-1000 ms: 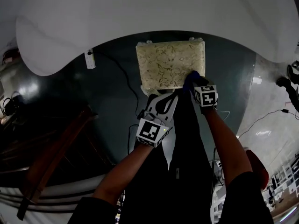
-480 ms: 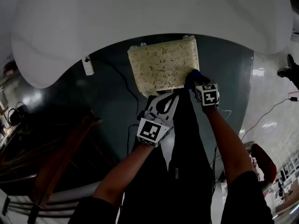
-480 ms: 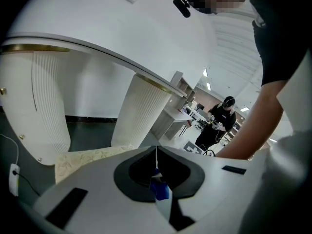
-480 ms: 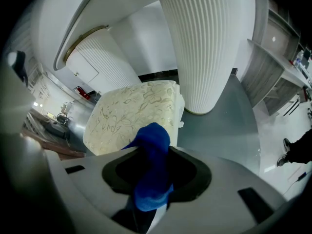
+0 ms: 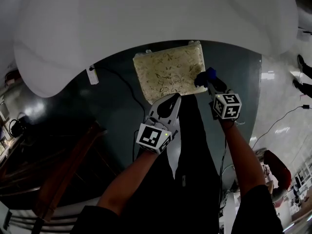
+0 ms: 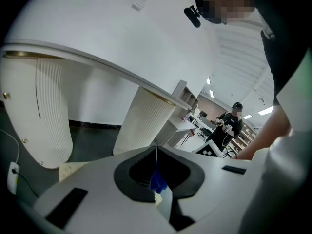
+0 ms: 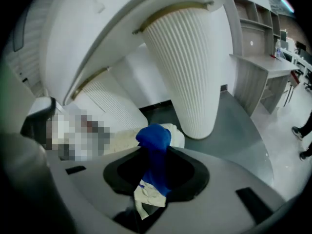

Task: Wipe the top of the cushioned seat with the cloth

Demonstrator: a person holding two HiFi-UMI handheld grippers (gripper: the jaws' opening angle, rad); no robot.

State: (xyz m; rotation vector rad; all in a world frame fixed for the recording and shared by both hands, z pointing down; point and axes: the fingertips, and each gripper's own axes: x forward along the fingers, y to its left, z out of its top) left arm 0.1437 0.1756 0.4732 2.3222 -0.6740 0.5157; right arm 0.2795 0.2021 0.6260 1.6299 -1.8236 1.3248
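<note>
The cushioned seat (image 5: 168, 71) is a cream square with a leafy pattern, on the dark floor under the white table. My right gripper (image 5: 206, 80) is shut on a blue cloth (image 5: 208, 74) at the seat's near right corner. In the right gripper view the blue cloth (image 7: 155, 141) bulges out between the jaws, with the seat (image 7: 119, 136) just beyond. My left gripper (image 5: 171, 98) hovers at the seat's near edge, its jaws meeting at the tips with nothing held. A sliver of the seat (image 6: 72, 168) shows in the left gripper view.
A big white table top (image 5: 146, 18) overhangs the seat, carried on ribbed white pedestals (image 7: 187, 67). A white plug block (image 5: 92, 74) and a black cable (image 5: 127, 84) lie on the floor to the left. A dark wooden chair (image 5: 63, 160) stands further left. A person (image 6: 233, 126) stands far off.
My right gripper with the cloth has drawn back a little towards the right, now at the seat's right corner. The left gripper stays by the near edge. The head view has shifted slightly.
</note>
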